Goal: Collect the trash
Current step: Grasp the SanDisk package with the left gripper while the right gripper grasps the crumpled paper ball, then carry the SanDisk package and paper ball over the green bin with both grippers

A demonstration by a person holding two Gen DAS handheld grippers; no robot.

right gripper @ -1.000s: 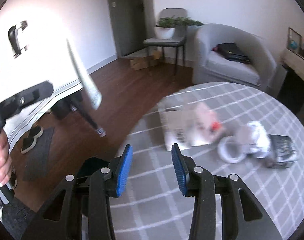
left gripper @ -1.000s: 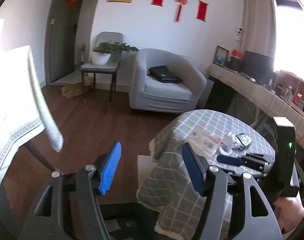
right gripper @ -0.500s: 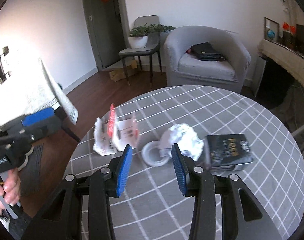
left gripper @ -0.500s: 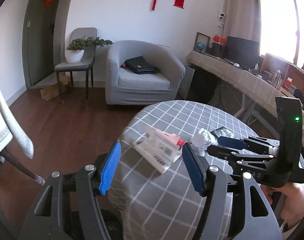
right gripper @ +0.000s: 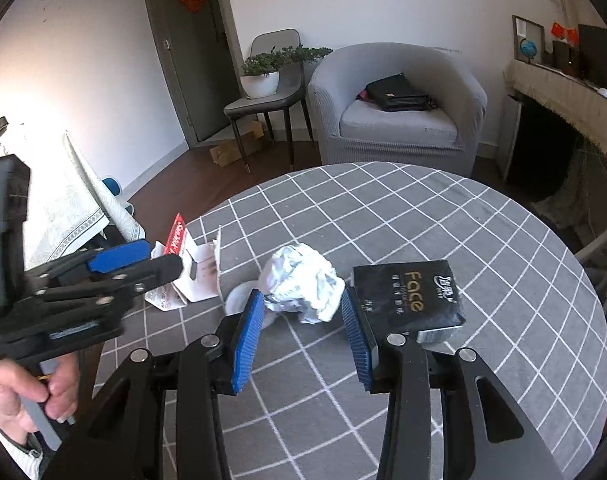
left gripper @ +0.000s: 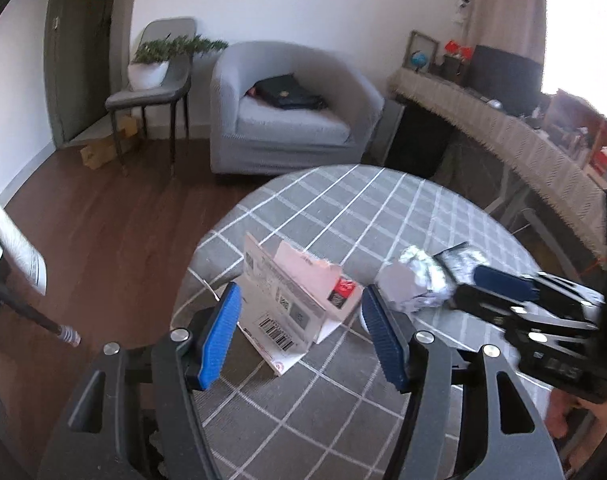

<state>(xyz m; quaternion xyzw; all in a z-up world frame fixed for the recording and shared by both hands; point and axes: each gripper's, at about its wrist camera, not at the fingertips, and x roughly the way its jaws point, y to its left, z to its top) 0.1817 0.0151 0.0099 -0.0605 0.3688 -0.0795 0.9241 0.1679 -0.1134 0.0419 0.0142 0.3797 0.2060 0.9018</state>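
**Inspector:** State the fingers first.

**Observer:** The left gripper (left gripper: pixel 299 332) stands with its jaws fairly wide, and they have just been closing a little. The torn white carton (left gripper: pixel 293 300) lies between the blue pads in the left wrist view, but no pad presses on it. The right gripper (right gripper: pixel 303 328) has its jaws parted more narrowly, nothing clamped. The crumpled foil ball (right gripper: pixel 303 284) sits just ahead of its tips, framed by the gap.

**Inspector:** Where does the trash lie?

**Observer:** All of it is on the round table (right gripper: pixel 383 208) with the grey checked cloth. The carton lies toward the left edge; the foil ball is near the middle, touching a small white ring (right gripper: pixel 237 298). A black box (right gripper: pixel 407 294) printed "Face" lies just right of the ball.

**Inspector:** And beyond the table?

**Observer:** A hand (right gripper: pixel 27 396) grips the left tool's handle. Behind stand a grey armchair (right gripper: pixel 395 108) holding a black bag (right gripper: pixel 397 94), and a chair bearing a potted plant (right gripper: pixel 263 74).
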